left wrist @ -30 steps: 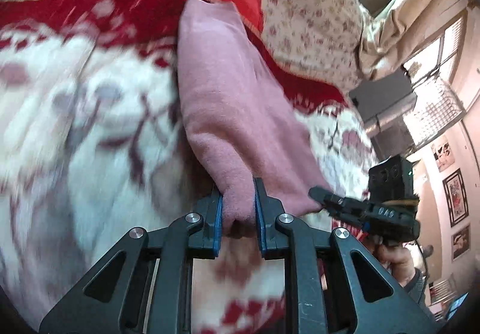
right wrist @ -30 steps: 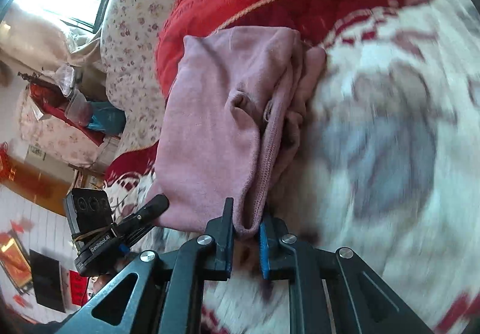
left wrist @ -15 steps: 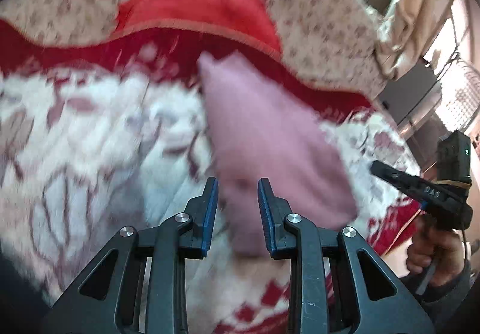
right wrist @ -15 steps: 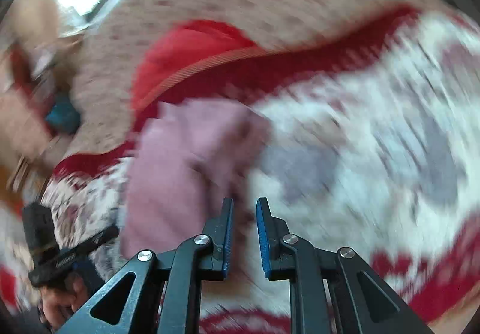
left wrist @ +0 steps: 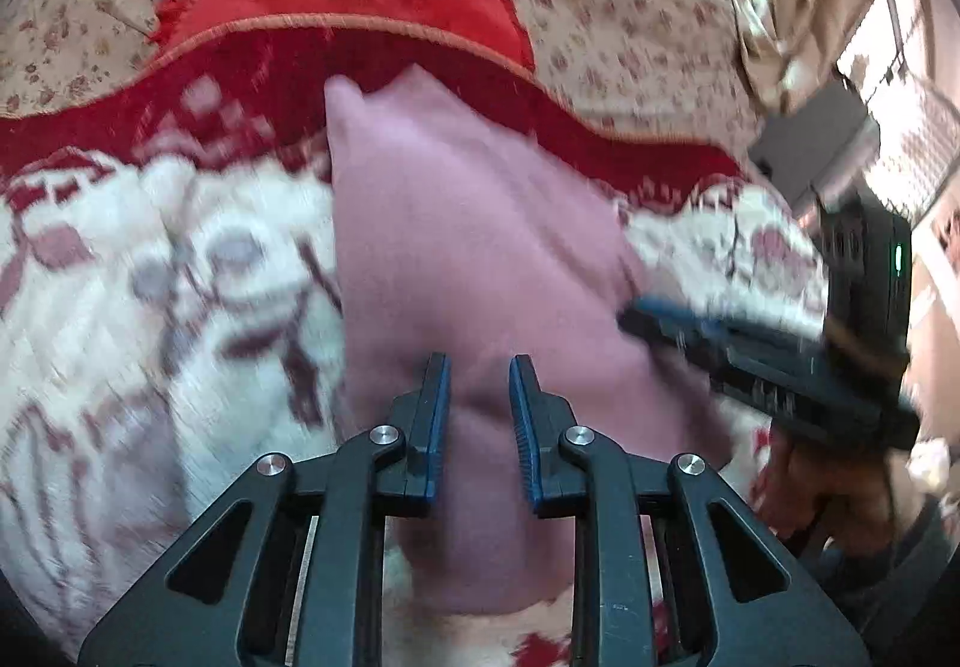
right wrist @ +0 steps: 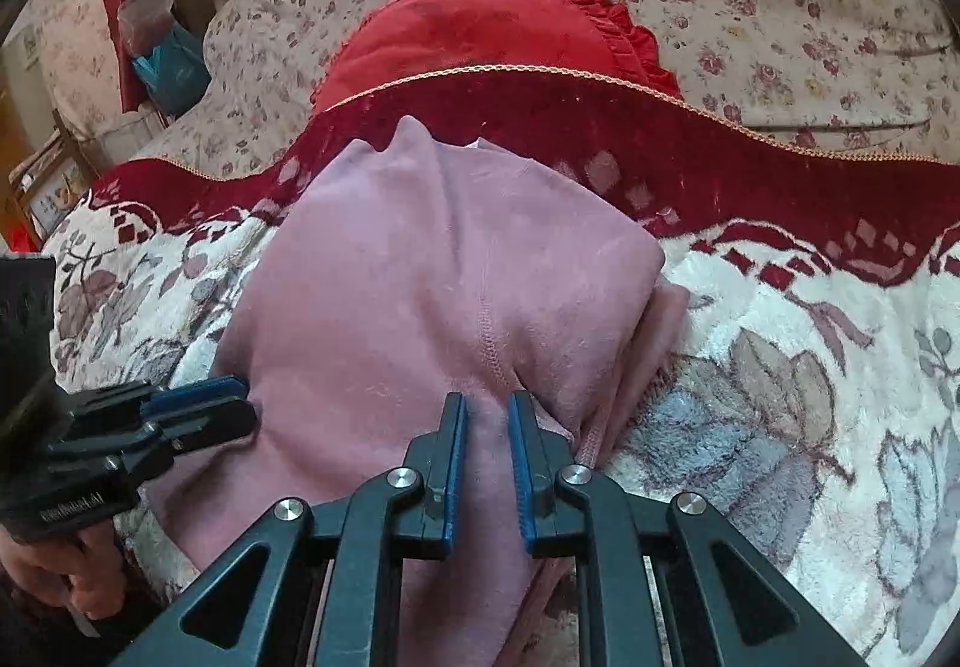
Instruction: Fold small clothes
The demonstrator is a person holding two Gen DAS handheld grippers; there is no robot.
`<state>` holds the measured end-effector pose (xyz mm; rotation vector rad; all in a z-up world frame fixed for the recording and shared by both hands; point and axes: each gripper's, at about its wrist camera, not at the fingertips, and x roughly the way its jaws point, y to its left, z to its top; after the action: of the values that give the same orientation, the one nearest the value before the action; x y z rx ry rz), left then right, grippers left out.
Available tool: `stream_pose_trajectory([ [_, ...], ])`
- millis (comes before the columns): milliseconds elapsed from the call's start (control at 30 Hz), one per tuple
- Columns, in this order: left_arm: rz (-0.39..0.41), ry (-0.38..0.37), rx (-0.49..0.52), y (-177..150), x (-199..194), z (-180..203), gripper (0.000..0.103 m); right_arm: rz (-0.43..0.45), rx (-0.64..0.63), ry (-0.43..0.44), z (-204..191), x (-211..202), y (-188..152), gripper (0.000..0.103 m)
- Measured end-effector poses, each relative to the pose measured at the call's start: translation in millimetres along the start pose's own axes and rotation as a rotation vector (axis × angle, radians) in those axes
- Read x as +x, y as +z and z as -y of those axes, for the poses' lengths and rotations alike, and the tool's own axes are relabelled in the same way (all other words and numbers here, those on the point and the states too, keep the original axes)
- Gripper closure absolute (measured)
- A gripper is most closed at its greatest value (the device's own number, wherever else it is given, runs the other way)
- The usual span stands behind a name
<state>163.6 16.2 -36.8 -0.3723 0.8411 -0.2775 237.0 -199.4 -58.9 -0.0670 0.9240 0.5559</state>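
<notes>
Bed blanket (right wrist: 780, 397): soft and uneven, so a fold may slump. Pink garment (right wrist: 432, 295) lies mid-blanket, its far end touching the red border. Right claw (right wrist: 487, 427) is narrow, pinching the garment's near edge; slip risk is low. Left claw (left wrist: 480, 397) is closing, cloth between its pads, grip unconfirmed; that edge could drop out.

Blanket (right wrist: 780, 397) lies free right of garment (right wrist: 420, 295); red pillow (right wrist: 492, 31) blocks behind.
</notes>
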Motion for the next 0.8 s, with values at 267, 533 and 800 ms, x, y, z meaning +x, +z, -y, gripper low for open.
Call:
stream_pose_trajectory([
  [267, 0.013, 0.081, -0.036, 90.4, 38.6, -18.9, 0.083, 0.137, 0.101, 0.038, 18.6, -20.1, 62.3, 0.089],
  [533, -0.065, 0.11, -0.144, 83.2, 106.2, -63.0, 0.081, 0.027, -0.037, 0.023, -5.8, 73.8, 110.0, 0.089],
  [800, -0.075, 0.123, -0.106, 87.1, 109.7, -60.5, 0.081, -0.117, -0.043, -0.014, 3.6, 113.5, 105.8, 0.089],
])
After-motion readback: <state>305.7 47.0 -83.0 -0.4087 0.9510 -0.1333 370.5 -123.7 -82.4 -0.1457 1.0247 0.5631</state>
